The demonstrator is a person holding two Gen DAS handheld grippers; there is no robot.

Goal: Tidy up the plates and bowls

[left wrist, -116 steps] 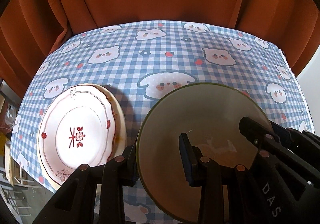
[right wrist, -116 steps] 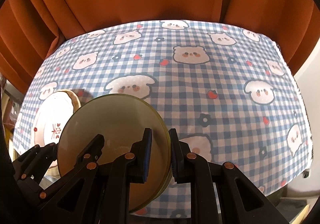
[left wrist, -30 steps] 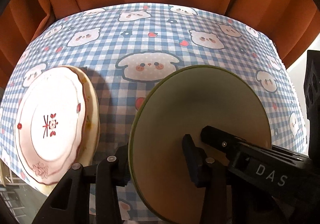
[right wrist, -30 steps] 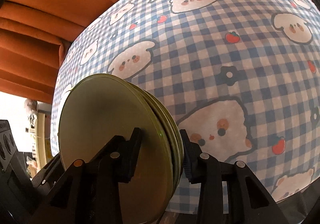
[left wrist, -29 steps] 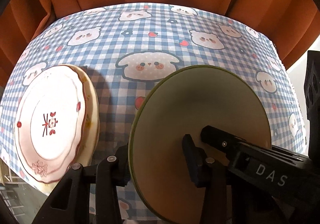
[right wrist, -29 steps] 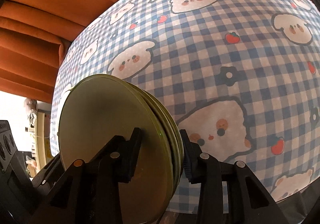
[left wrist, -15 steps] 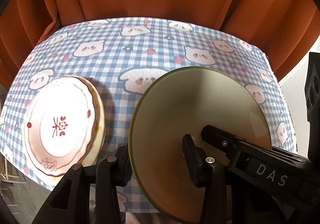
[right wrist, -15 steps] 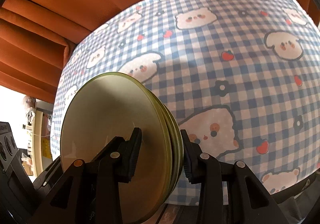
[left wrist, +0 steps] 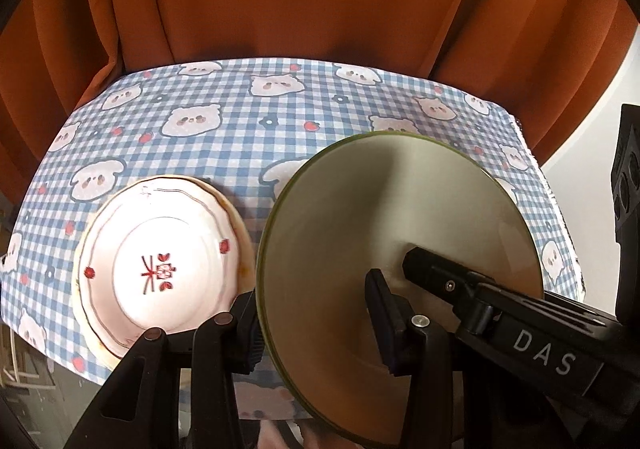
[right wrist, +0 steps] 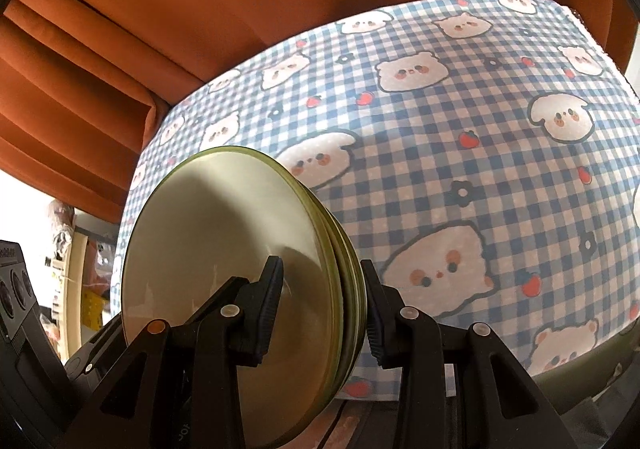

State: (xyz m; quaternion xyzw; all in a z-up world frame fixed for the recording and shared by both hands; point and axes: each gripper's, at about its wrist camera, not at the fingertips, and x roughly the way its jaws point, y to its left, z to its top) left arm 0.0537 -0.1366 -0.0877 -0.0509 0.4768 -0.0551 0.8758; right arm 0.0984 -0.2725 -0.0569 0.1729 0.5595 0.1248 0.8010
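Note:
A stack of olive-green plates [left wrist: 380, 217] hangs tilted above the checked tablecloth [left wrist: 240, 129], held from two sides. My left gripper [left wrist: 316, 325] is shut on the stack's near left rim. My right gripper [right wrist: 322, 305] is shut on the same green plates [right wrist: 224, 233], with several rims showing between its pads. One of the right gripper's fingers [left wrist: 440, 277] lies across the top plate's face in the left wrist view. A stack of white plates with a red flower print [left wrist: 160, 265] rests on the cloth to the left of the green stack.
An orange curtain [left wrist: 320, 1] hangs close behind the table's far edge. The bear-print cloth [right wrist: 480, 129] stretches bare to the right. The table's near edge [left wrist: 48, 353] lies just below the white plates. Cluttered shelving [right wrist: 76, 273] shows beyond the left edge.
Both grippers have risen together with the green plates, so the table looks smaller and farther below. More curtain shows. The white plates have not moved.

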